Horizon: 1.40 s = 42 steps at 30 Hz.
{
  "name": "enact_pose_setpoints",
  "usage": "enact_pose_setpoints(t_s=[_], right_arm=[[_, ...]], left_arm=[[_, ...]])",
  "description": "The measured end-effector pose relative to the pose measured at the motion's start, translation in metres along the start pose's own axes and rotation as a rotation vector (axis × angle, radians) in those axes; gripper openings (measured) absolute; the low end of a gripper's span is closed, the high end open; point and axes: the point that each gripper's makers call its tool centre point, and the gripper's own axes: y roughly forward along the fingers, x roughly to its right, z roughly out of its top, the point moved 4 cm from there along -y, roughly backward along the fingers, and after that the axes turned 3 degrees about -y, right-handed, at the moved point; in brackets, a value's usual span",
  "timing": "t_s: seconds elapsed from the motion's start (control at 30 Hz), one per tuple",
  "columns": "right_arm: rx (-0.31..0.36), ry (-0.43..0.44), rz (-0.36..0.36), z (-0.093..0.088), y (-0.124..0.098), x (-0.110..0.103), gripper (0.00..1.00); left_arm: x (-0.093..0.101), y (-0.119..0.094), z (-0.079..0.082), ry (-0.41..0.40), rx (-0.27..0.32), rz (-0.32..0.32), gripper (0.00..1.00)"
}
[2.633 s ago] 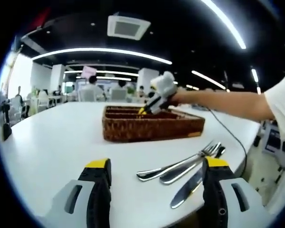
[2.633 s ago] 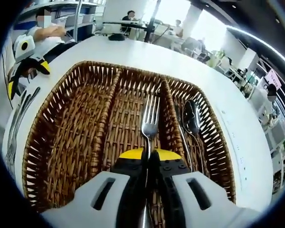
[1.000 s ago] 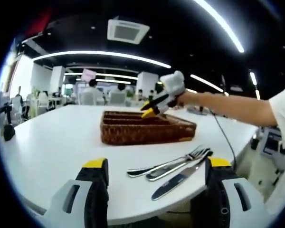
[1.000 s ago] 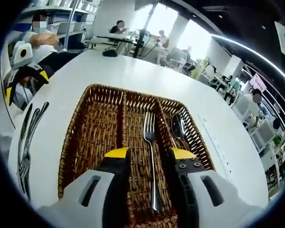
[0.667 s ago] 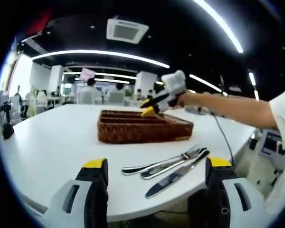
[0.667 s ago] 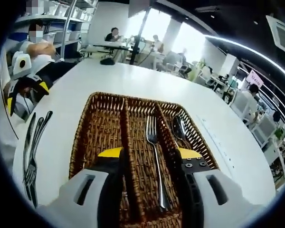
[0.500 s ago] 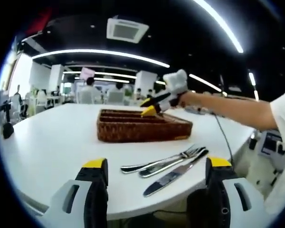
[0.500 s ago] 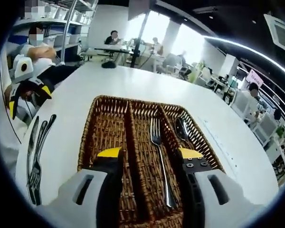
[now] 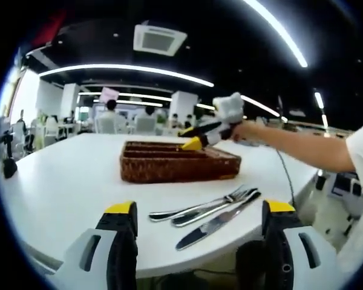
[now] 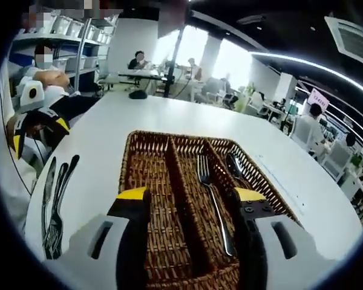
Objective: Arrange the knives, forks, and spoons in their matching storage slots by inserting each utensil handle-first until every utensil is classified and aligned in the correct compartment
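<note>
Left of the wicker tray [image 10: 139, 181], three utensils [image 10: 55, 202] lie bunched and touching on the surface [image 10: 103, 130]; gripping one may drag its neighbours. The left gripper [image 9: 196, 220] hovers near them, jaws apart, empty. In the tray, a fork [image 10: 213, 193] occupies the middle slot, a spoon [image 10: 235, 166] the right. The right gripper [image 10: 190, 199] hangs above the tray, jaws apart, fork between them but below.

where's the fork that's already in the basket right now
In the right gripper view, the fork lies in the wicker basket's middle compartment, between the open right gripper's jaws, with the spoon one compartment to the right.
</note>
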Motion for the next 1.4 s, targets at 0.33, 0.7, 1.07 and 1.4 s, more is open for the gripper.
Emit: enact_pose_setpoints(t_s=[0.33, 0.7, 1.07, 1.4], right_arm=[[0.033, 0.026, -0.012, -0.005, -0.002, 0.004, 0.57], [0.079, 0.048, -0.031, -0.005, -0.009, 0.012, 0.57], [0.101, 0.051, -0.038, -0.005, -0.015, 0.008, 0.57], [0.127, 0.06, -0.047, -0.005, -0.024, -0.003, 0.57]], left_arm=[[0.005, 0.001, 0.0, 0.006, -0.004, -0.013, 0.85], [0.01, 0.001, -0.001, 0.01, -0.014, -0.027, 0.85], [0.016, 0.003, -0.002, 0.015, -0.022, -0.041, 0.86], [0.021, 0.003, -0.003, -0.001, -0.024, -0.062, 0.86]])
